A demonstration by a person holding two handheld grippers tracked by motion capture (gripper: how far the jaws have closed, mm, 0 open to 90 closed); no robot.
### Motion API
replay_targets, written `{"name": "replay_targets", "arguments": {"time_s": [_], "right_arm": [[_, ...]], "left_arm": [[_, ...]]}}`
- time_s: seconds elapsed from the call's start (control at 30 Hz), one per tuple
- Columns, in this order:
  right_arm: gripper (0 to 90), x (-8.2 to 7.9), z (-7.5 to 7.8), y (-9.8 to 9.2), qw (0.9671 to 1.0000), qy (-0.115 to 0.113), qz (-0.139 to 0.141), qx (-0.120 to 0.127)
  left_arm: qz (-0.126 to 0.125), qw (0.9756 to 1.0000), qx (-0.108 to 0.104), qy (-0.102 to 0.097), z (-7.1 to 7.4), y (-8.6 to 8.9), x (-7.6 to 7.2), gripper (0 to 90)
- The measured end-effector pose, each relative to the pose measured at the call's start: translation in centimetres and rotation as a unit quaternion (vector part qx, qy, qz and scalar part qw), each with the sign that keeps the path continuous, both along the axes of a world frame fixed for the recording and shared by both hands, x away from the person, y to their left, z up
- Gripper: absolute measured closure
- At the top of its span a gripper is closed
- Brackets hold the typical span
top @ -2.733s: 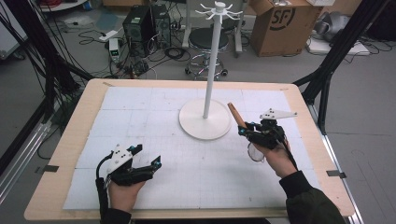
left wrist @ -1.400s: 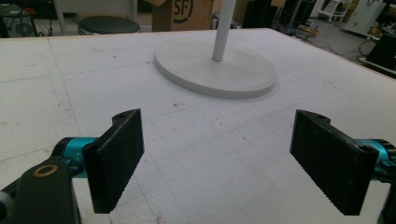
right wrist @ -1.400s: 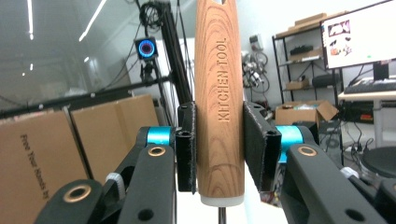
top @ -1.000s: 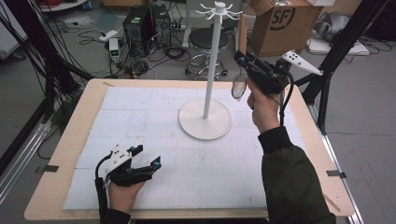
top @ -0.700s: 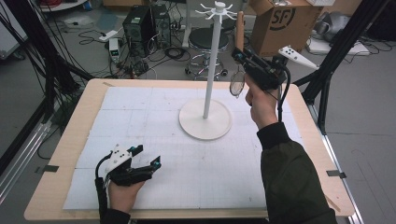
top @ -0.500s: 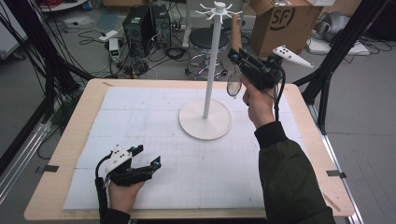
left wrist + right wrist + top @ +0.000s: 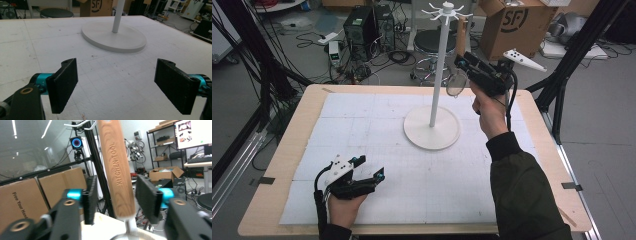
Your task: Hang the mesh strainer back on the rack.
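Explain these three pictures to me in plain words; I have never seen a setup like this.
A person sits at a table with a hand-held claw in each hand. The wide picture comes from a camera above the table. The other two come from small cameras that ride on the claws and look along their black pads.

On the white mat stands a white stand with a round base, a tall pole and hooks at the top.

The left claw rests low over the mat, jaws wide, nothing between them.

The right claw is raised by the hooks. Between its pads hangs a wooden-handled kitchen tool. Its jaws have just been opening, and gaps show on both sides of the handle, so the tool seems to hang from a hook, though the hook itself is hard to make out.
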State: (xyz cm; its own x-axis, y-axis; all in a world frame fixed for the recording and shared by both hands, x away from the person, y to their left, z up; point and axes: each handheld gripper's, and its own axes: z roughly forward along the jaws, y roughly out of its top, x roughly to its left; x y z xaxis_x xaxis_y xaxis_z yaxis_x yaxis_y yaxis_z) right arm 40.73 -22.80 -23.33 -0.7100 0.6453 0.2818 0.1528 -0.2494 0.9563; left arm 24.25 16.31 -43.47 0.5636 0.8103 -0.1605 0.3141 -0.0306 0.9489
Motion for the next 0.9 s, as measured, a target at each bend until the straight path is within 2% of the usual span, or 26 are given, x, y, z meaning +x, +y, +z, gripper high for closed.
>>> {"name": "replay_targets", "arguments": {"time_s": [0.07,0.1,0.17,0.3,0.37,0.5,0.67,0.9], "right_arm": [[38.3,-0.1,-0.1,-0.2,0.9999,0.005,-0.01,0.005],[37.9,-0.2,-0.2,-0.4,0.9999,0.01,-0.013,0.001],[35.0,-0.5,-0.5,-0.6,0.9996,0.019,-0.014,-0.018],[32.4,-1.3,-1.6,-0.8,0.9982,0.004,-0.001,-0.061],[28.5,-1.7,-2.2,-0.8,0.9967,0.009,0.012,-0.08],[22.1,-2.5,-3.1,-1.0,0.996,0.009,0.021,-0.087],[22.0,-3.5,-4.1,-1.6,0.9964,0.006,0.024,-0.081],[21.8,-4.5,-5.9,-2.7,0.9966,0.022,0.023,-0.075]], "left_arm": [[0.0,1.0,-0.001,0.0,0.0,0.0,0.0,19.4],[0.0,1.0,0.0,-0.001,0.0,0.0,0.0,19.5],[-0.001,1.0,-0.002,-0.002,0.0,0.0,0.0,19.5],[-0.004,1.0,0.0,-0.002,0.0,-0.2,0.1,19.4],[-0.005,1.0,0.002,-0.004,0.0,-0.3,0.0,19.4],[-0.004,1.0,0.003,-0.005,0.1,-0.4,-0.1,19.4],[-0.006,1.0,0.005,-0.005,0.1,-0.5,-0.1,19.4],[-0.007,0.9999,0.009,-0.007,0.0,-0.6,-0.1,19.3]]}}
